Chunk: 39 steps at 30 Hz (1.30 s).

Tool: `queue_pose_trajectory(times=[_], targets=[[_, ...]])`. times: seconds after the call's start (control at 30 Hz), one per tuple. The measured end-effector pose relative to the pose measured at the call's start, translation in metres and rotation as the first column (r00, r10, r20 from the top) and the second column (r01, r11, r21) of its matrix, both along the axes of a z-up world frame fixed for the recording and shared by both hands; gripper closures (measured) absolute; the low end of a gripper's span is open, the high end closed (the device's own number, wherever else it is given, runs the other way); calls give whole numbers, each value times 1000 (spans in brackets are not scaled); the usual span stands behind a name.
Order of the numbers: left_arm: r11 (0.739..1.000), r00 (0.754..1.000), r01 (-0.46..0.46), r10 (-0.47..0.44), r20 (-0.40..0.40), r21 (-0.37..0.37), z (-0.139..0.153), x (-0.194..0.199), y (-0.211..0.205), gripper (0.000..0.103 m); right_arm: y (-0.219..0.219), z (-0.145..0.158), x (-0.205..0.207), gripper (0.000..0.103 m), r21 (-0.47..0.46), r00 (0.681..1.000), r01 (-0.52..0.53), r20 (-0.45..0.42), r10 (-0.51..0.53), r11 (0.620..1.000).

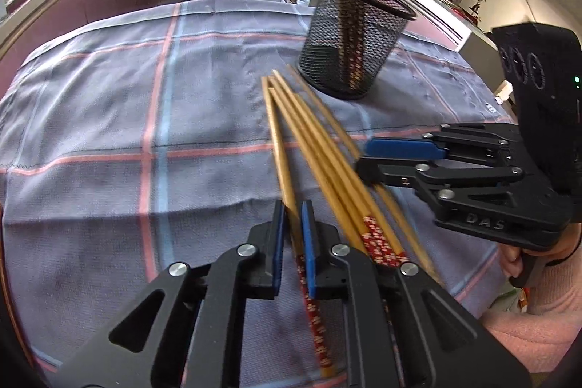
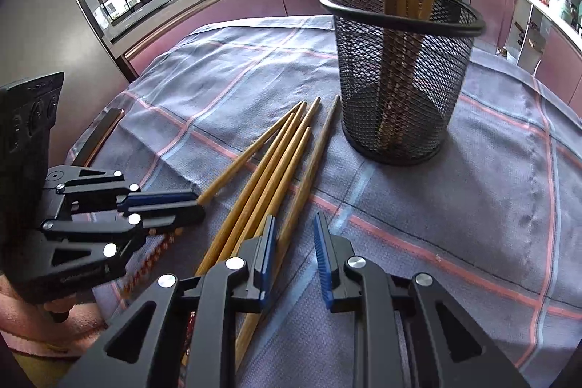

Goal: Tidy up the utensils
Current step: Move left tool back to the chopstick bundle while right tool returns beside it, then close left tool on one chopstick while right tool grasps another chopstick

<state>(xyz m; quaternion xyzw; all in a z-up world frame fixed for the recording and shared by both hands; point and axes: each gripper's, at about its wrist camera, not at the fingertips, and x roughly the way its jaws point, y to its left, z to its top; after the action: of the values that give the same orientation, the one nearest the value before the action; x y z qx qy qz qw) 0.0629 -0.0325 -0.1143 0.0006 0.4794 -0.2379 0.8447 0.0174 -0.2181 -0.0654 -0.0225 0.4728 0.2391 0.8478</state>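
Your left gripper (image 1: 291, 235) tilts steeply down, pads clamped on one chopstick (image 1: 278, 148) lying leftmost in the loose bundle (image 1: 320, 155) on the cloth (image 1: 109, 119). Your right gripper (image 2: 294, 253) slants down too — jaws apart, gripping nothing — before the mesh cup (image 2: 400, 86).

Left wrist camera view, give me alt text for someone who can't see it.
The left gripper is shut on one wooden chopstick lying with others on a checked tablecloth. Behind them stands a black mesh holder with several chopsticks upright in it. The right gripper reaches in from the right, over the loose chopsticks.
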Motion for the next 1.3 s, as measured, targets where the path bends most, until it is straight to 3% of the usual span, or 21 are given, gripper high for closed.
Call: queue_pose_trajectory(times=[0.1,0.73,1.03,1.3], targets=[[1000,1000,11,-11,9,10,1,-1,-4,89,3,0,-2,91,-6,1000,-18,0,18,1000],[996,1000,-13,11,24,84,-2,41,-19,92,3,0,23,91,6,1000,23,0,-23,1000],[999,999,-34,34,3,22,0,38,-10,95,-7,1,24,96,88,999,22,-33,-19,996],[998,999,-47,46,-16,-31,3,36,0,96,-6,4,22,96,96,999,12,-35,-9,995]])
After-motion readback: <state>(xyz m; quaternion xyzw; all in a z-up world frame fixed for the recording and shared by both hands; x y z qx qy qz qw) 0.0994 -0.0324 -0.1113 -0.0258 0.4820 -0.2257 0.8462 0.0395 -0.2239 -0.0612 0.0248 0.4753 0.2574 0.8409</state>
